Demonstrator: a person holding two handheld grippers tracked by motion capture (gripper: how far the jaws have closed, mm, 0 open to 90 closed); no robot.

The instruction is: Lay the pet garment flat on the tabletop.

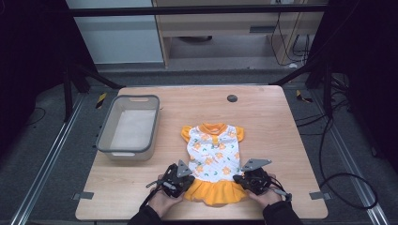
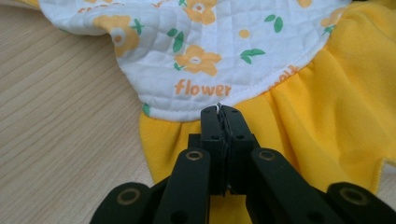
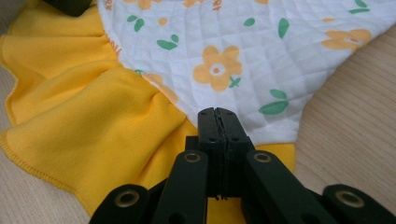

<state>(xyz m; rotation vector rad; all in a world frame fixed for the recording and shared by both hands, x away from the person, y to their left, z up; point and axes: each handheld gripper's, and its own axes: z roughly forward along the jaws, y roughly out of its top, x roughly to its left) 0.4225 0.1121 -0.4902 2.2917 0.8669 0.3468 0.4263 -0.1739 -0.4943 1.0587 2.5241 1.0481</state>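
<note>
Yellow frill of the flowered dress (image 1: pixel 213 159), six o'clock: left gripper (image 2: pixel 219 108) and right gripper (image 3: pixel 216 111) clamp shut on it; uneven lifting could slip thin fabric free.

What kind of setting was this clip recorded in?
Probably a lab or workshop recording station, not a home: a bare wooden table stands inside a dark metal frame, loose cables trail over the floor, and hand-held grippers work a small dress.
</note>
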